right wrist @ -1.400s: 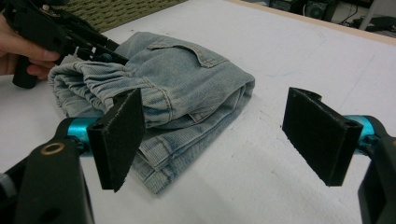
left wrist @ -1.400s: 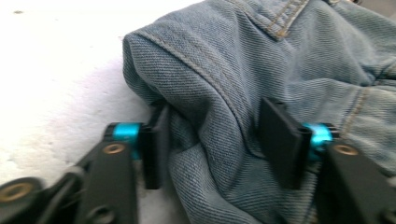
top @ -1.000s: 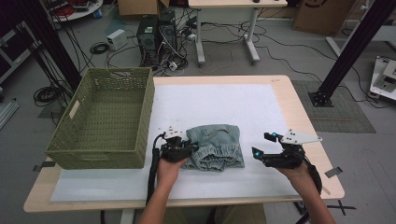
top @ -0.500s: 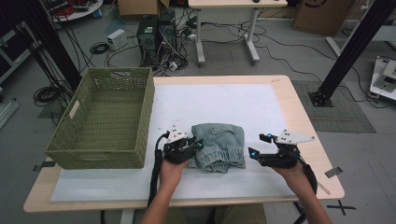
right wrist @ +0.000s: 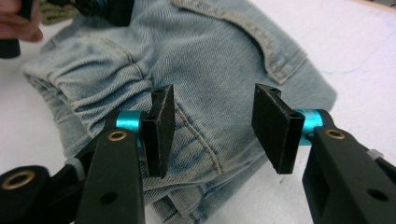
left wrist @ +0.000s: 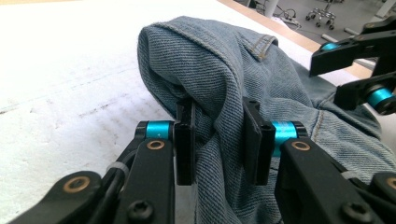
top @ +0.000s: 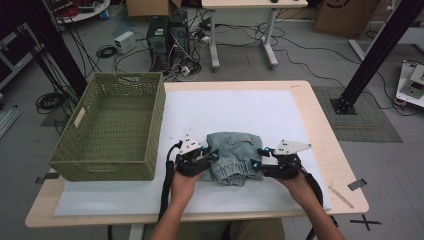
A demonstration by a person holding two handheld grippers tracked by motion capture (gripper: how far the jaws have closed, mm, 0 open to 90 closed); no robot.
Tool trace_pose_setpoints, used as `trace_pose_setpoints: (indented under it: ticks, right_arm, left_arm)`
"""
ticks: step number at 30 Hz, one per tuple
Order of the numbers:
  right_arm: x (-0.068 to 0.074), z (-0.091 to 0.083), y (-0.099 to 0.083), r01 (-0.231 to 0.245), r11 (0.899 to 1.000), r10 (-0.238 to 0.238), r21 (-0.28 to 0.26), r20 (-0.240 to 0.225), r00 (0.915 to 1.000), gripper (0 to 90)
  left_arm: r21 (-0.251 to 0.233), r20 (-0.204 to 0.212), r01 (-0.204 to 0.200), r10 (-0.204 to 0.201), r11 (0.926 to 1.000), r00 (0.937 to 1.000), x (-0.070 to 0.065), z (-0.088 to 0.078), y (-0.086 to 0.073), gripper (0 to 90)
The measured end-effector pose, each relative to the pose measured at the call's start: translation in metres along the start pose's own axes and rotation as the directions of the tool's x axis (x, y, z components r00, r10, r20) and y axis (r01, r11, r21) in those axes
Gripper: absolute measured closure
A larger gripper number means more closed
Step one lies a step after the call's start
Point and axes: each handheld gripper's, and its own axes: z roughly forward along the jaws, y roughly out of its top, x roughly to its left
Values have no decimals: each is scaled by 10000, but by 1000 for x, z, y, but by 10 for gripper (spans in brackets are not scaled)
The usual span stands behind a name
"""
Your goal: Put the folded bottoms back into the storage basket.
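Folded denim shorts [top: 232,157] lie on the table [top: 310,110] near its front edge, long axis front-to-back. Left hand-held gripper [left wrist: 218,135] pinches a fold at their left edge. Right hand-held gripper [right wrist: 212,123], level at their right edge, half open, has just been closing, denim between jaws, unpinched.

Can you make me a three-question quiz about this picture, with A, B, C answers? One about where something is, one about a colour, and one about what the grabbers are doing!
1. Where is the basket?
A. Left of the folded jeans
B. On top of the jeans
C. On the floor

2. What colour is the basket?
A. Red
B. Green
C. Blue

3. What is the left gripper doing?
A. Lying in the basket
B. Hanging open above the table
C. Pinching the jeans

Answers:
1 A: the high view shows it at the table's left end, beside the jeans.
2 B: its woven walls are olive green.
3 C: in the left gripper view its pads press a bunched denim fold.
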Motion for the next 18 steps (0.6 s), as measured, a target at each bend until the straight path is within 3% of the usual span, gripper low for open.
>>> trace_pose_setpoints:
  ticks: [7, 12, 14, 17, 18]
  right_arm:
    - [-1, 7, -6, 64, 9984, -74, 555, 168, 9998, 478]
    - [-1, 10, -7, -49, 9978, 35, 663, 202, 9998, 478]
    - [-1, 10, -8, -66, 9976, 48, 692, 263, 9996, 477]
    - [-1, 11, -8, -100, 9975, 85, 699, 221, 9997, 477]
    - [-1, 11, -8, -124, 9976, 105, 687, 276, 9996, 477]
  left_arm:
    - [154, -39, 37, -36, 9999, 10000, 2, 1, -5, 669]
    - [116, -18, 202, -201, 9997, 9998, 6, -3, -6, 606]
    - [-74, -351, 314, -316, 9995, 9989, 8, -8, -5, 488]
    - [-460, -558, 566, -591, 9973, 9967, 9, -12, -5, 440]
    - [-686, -730, 680, -730, 9953, 9947, 9, -14, -6, 354]
